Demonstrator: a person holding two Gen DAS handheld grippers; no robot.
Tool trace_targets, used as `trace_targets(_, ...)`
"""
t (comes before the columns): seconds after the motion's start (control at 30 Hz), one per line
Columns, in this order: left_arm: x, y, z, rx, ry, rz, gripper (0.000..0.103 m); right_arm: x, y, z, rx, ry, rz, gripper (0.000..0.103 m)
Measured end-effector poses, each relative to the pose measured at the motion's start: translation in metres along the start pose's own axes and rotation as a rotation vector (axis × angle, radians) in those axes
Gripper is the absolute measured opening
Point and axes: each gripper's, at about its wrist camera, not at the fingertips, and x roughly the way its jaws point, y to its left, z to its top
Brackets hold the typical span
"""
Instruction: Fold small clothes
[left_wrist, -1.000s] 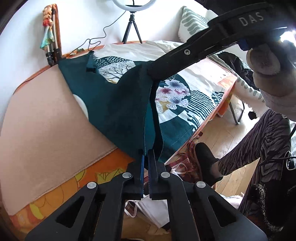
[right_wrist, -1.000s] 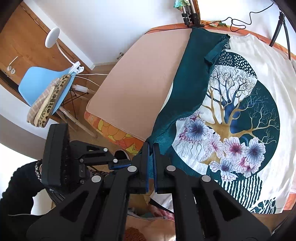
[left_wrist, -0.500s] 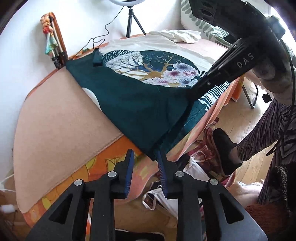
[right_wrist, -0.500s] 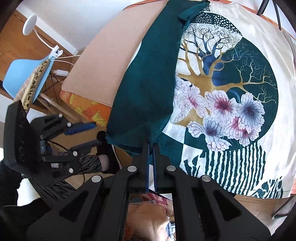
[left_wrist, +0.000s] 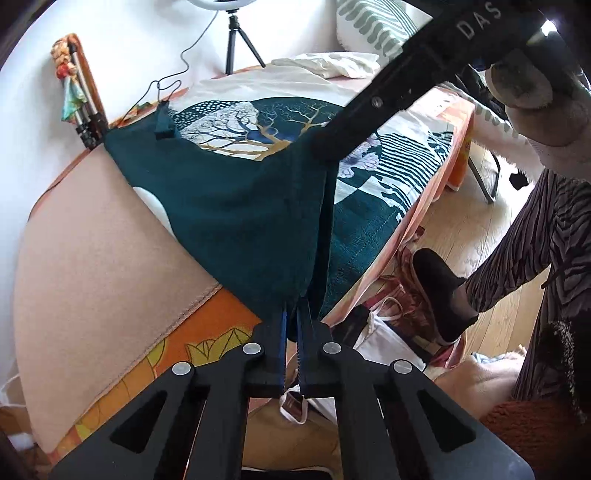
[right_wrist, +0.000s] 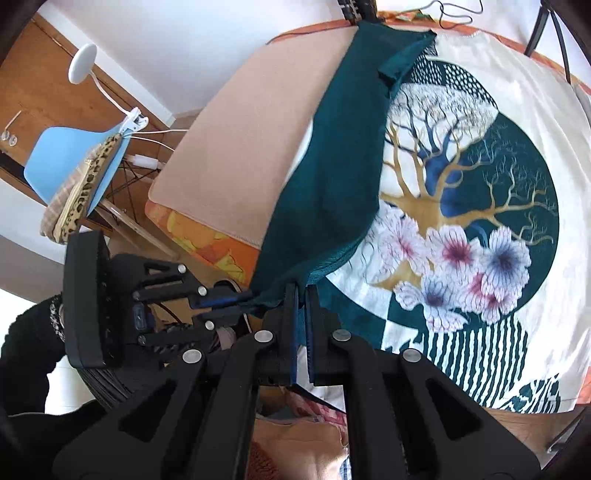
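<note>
Both tongs were pinched shut on the green cloth (left_wrist: 236, 206). Left gripper (left_wrist: 291, 314) had just let go & grabbed again, and now held the near corner, w/ cloth between its jaws. Right gripper (right_wrist: 301, 291) held the edge just beside it. Both sat at the near side of the table (left_wrist: 96, 240), low, by the edge.

Green cloth was partly lifted, folded over the big flower-print sheet (right_wrist: 461, 206). Far end lay flat on the table.

What could go wrong, prob.: both grips were tiny, right on the hem. A hard pull could make the cloth slip out. Hands so close together could bunch it up, so the fold would come out crooked. It might drag the print sheet too, or drop off the table edge.
</note>
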Motion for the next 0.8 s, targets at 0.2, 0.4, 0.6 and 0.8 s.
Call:
trace_targets(0.2,-0.027,0.009,-0.005,-0.147,-0.058,0.021,0.001,-0.018,0.037,0.029,-0.071,-0.063,0.029,0.005)
trace_targets(0.4,-0.037,0.006,-0.007,-0.150,-0.103,0.030,0.001,-0.023,0.063,0.039,-0.121,-0.075,0.045,0.005)
trace_targets(0.6,-0.032,0.021,0.001,-0.167,-0.088,0.005,0.036,-0.028,0.062,0.039,-0.131,-0.078,0.024,0.005)
trace_targets(0.8,-0.016,0.009,0.020,-0.057,-0.106,-0.039,0.037,-0.036,0.056,0.044,-0.130,-0.088,0.008,0.005)
